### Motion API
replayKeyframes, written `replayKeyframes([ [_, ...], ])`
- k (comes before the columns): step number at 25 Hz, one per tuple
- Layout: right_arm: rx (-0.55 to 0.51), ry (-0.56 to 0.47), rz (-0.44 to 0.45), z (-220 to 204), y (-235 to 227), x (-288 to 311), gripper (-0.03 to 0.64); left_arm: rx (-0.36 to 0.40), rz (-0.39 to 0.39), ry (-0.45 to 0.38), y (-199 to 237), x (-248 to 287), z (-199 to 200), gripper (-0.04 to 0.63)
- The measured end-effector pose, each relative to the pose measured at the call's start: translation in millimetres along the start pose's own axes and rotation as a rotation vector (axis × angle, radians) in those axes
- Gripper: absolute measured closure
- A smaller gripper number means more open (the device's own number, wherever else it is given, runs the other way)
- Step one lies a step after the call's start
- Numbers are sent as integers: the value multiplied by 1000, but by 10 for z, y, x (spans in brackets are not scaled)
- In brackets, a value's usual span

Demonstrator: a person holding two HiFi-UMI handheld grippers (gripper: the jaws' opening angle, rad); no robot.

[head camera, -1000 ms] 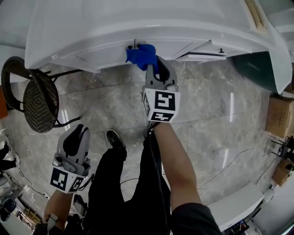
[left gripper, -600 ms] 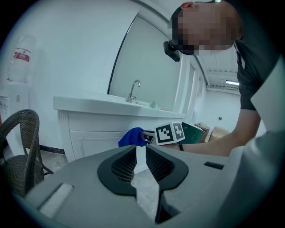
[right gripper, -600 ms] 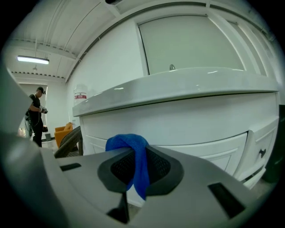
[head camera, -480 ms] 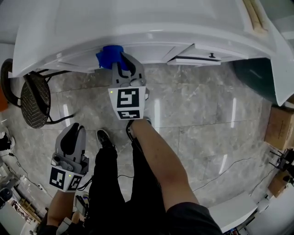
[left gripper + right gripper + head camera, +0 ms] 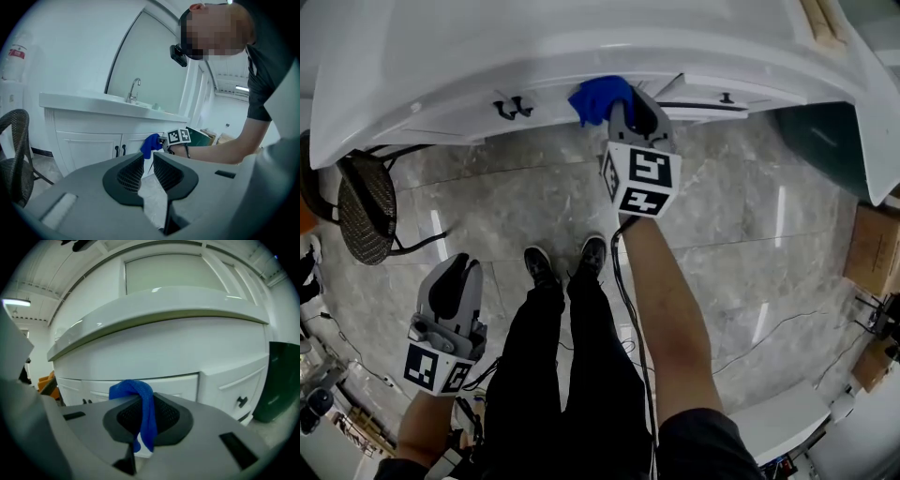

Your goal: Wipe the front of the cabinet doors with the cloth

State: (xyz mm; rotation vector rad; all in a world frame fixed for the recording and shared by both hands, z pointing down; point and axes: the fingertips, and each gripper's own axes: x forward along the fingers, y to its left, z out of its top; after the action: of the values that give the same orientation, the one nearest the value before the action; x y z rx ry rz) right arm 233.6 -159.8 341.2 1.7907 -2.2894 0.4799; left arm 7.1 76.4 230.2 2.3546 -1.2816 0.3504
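Observation:
A blue cloth point(image 5: 598, 98) is pressed against the front of the white cabinet point(image 5: 441, 117), to the right of two black door handles point(image 5: 514, 106). My right gripper point(image 5: 614, 105) is shut on the cloth, which drapes over its pads point(image 5: 164, 413) as a blue fold point(image 5: 136, 392). The left gripper view shows the cloth point(image 5: 151, 144) against the door beside the handles point(image 5: 120, 150). My left gripper point(image 5: 455, 272) hangs low at the left, far from the cabinet, its jaws point(image 5: 148, 159) close together with nothing between them.
A dark wicker chair point(image 5: 366, 197) stands left of the cabinet. A door panel with a black knob point(image 5: 727, 97) stands slightly out at the right. A dark green bin point(image 5: 816, 141) and cardboard boxes point(image 5: 872, 234) sit further right. The person's legs and shoes point(image 5: 567, 267) stand on the marble floor.
The right gripper swept the cloth left along the cabinet front, then back right; it now sits right of the door handles. The left gripper stayed low.

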Motion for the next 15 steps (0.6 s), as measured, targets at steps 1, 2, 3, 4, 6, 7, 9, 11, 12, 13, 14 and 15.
replayKeyframes([
  [1, 4, 2, -35, -10, -186, -32, 581, -4, -6, 5, 17, 15, -35, 528],
  [2, 9, 4, -74, -12, -377, -68, 581, -7, -12, 7, 38, 32, -58, 528],
  [3, 15, 4, -116, -8, -563, -112, 581, -11, -20, 7, 60, 45, -69, 528],
  [4, 21, 5, -158, -2, -729, -163, 580, -14, -28, 5, 83, 45, -70, 528],
  [6, 26, 9, -222, 0, -938, -261, 581, -22, -46, 1, 126, 8, -55, 528],
  [7, 23, 13, -239, -6, -969, -289, 581, -24, -54, 0, 153, -17, -38, 528],
  [9, 14, 26, -248, -41, -894, -287, 581, -22, -70, -1, 220, -57, 11, 528],
  [11, 12, 38, -225, -108, -669, -203, 581, -12, -80, -3, 310, -78, 56, 528],
  [12, 14, 40, -205, -150, -517, -136, 581, -10, -79, -2, 357, -83, 61, 528],
  [13, 20, 42, -180, -196, -349, -58, 581, -12, -75, 1, 403, -86, 52, 528],
  [14, 31, 43, -152, -245, -171, 26, 581, -19, -67, 6, 448, -85, 29, 528],
  [15, 49, 45, -122, -295, 19, 112, 581, -32, -55, 13, 489, -83, -7, 528],
])
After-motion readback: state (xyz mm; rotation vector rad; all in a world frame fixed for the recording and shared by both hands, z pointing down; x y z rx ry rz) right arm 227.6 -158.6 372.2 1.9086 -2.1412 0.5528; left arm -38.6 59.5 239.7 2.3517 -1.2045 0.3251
